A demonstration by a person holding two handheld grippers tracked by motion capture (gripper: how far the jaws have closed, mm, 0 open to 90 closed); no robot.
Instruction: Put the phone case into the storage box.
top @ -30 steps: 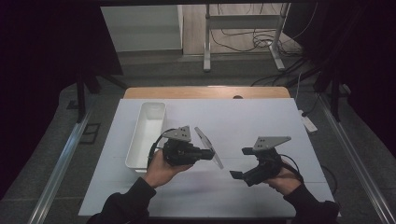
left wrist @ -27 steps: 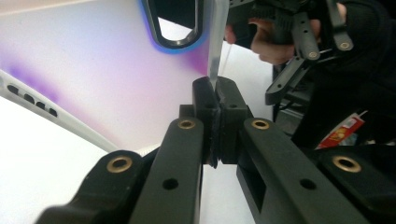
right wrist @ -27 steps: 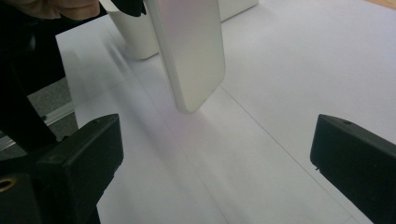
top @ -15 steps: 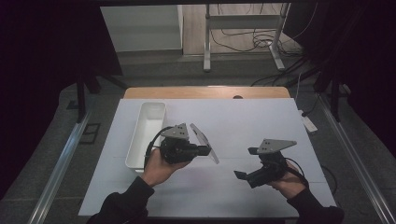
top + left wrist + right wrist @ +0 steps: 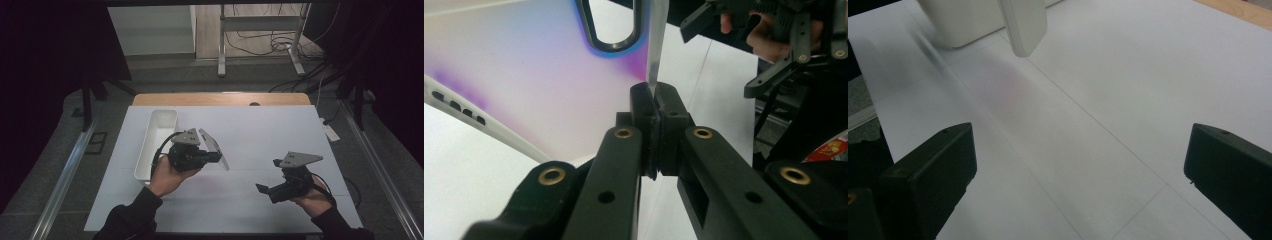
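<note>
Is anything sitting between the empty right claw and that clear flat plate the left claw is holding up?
Nothing visible does. The left claw pinches the clear plate above the table, and bare tabletop lies between it and the open right claw. The white bin sits off to the far side.

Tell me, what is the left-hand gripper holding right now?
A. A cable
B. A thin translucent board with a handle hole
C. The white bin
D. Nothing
B: in the left gripper view the jaws of the left gripper are shut on the thin board's edge.
</note>
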